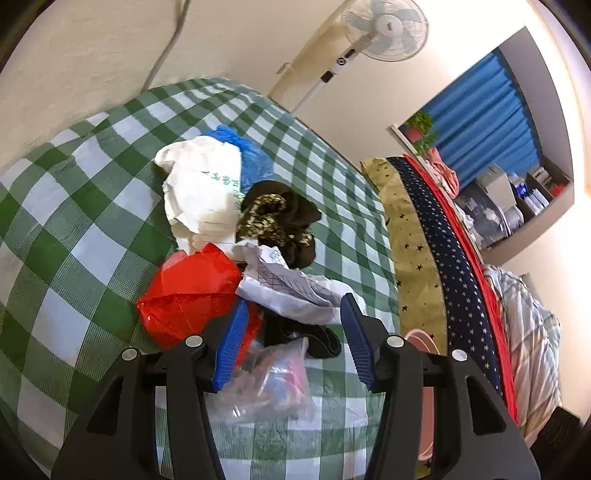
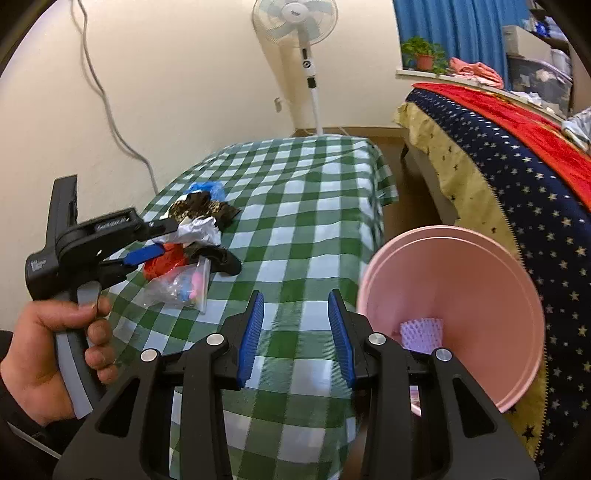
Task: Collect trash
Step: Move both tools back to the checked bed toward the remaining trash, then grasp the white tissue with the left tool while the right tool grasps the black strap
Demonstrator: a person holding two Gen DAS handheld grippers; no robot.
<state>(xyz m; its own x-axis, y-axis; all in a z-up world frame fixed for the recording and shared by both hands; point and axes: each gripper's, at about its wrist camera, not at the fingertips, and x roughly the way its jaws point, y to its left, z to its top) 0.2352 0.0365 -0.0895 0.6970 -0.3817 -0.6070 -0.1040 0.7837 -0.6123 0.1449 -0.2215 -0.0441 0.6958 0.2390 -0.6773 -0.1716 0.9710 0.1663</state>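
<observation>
Covering the table, a checked cloth [image 2: 295, 236] — fan [image 2: 295, 22] behind; bed [image 2: 517, 166] beside.

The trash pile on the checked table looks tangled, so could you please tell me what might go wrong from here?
1. The left tongs stand open over overlapping items: the red bag and crumpled paper could come up together or one could slip out.
2. The pink bin sits off the table edge, so a loose piece could fall short.
3. The clear bag is slippery.
</observation>
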